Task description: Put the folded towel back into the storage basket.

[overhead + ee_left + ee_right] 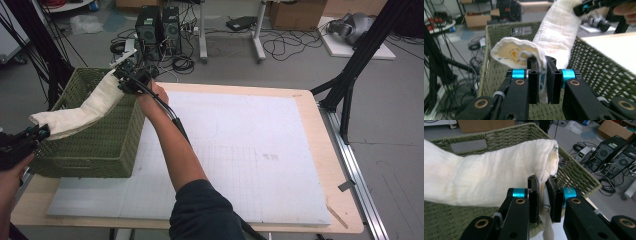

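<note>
Folded cream cloth (80, 112) stretches lengthwise between left gripper (542, 75) and right gripper (543, 195), both pinching its ends above the green wicker basket (107, 145); left gripper view shows a yellow print.

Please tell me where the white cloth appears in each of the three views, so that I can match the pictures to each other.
High view: the white cloth hangs at the left, stretched over the green basket between the left claw and the right claw.
Left gripper view: it runs from bottom centre to the top right.
Right gripper view: it spans from the left edge to the centre.
Shared landmark: the green basket, under the cloth in all three.
</note>
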`<control>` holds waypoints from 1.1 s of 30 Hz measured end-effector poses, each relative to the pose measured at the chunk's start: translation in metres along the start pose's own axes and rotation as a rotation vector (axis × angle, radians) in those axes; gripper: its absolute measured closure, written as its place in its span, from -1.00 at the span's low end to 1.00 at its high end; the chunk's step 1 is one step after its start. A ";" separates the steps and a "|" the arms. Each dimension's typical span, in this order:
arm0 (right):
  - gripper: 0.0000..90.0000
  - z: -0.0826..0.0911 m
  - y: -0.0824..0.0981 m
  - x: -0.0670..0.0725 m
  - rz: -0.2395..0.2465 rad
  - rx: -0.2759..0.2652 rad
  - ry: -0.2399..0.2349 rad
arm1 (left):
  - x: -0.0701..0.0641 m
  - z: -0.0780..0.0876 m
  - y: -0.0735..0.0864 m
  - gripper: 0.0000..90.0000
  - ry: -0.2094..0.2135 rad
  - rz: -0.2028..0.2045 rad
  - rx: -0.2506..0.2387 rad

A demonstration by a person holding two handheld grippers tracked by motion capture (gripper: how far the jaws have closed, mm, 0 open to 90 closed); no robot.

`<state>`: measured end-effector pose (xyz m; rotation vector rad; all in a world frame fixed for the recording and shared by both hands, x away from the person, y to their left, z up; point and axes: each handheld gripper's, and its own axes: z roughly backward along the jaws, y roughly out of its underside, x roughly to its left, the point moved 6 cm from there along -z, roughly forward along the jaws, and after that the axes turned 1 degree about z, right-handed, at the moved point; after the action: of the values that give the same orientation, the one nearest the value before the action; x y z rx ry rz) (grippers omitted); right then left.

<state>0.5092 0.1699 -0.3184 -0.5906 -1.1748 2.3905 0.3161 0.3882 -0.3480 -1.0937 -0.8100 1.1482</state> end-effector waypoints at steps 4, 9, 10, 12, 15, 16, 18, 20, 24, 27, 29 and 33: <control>0.72 -0.012 0.005 0.007 0.016 0.040 0.008 | 0.003 -0.007 0.006 0.51 -0.011 0.025 0.054; 0.39 -0.015 0.013 0.006 0.019 0.079 0.011 | 0.007 0.006 0.000 -0.01 -0.047 0.043 -0.002; 0.39 -0.013 0.013 0.004 0.017 0.079 0.012 | 0.007 0.009 -0.002 -0.03 -0.046 0.044 -0.014; 0.34 -0.007 0.014 0.001 0.008 0.074 0.012 | 0.006 0.013 -0.005 -0.03 -0.036 0.041 -0.029; 0.29 0.004 0.012 -0.003 0.008 0.064 0.015 | 0.001 0.015 -0.007 -0.04 -0.025 0.034 -0.041; 0.28 0.007 0.012 -0.005 0.014 0.058 0.022 | -0.001 0.015 -0.007 -0.03 -0.024 0.031 -0.041; 0.26 0.016 0.010 -0.007 0.015 0.051 0.028 | -0.004 0.014 -0.007 -0.03 -0.015 0.036 -0.046; 0.25 0.026 0.009 -0.010 0.023 0.030 0.032 | -0.007 0.014 -0.007 -0.03 -0.001 0.044 -0.053; 0.23 0.047 0.015 -0.023 0.015 0.003 0.042 | -0.011 0.012 -0.008 -0.02 0.003 0.043 -0.058; 0.21 0.062 0.024 -0.033 -0.008 -0.001 0.053 | -0.013 0.010 -0.009 -0.02 0.010 0.036 -0.055; 0.17 0.071 0.028 -0.040 -0.024 -0.018 0.057 | -0.016 0.010 -0.011 -0.02 0.025 0.038 -0.066; 0.03 0.092 0.038 -0.047 -0.039 -0.047 0.052 | -0.023 0.007 -0.013 -0.06 0.056 0.038 -0.094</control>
<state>0.4916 0.0650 -0.2895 -0.6360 -1.2119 2.3068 0.3077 0.3668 -0.3326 -1.2188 -0.8091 1.1153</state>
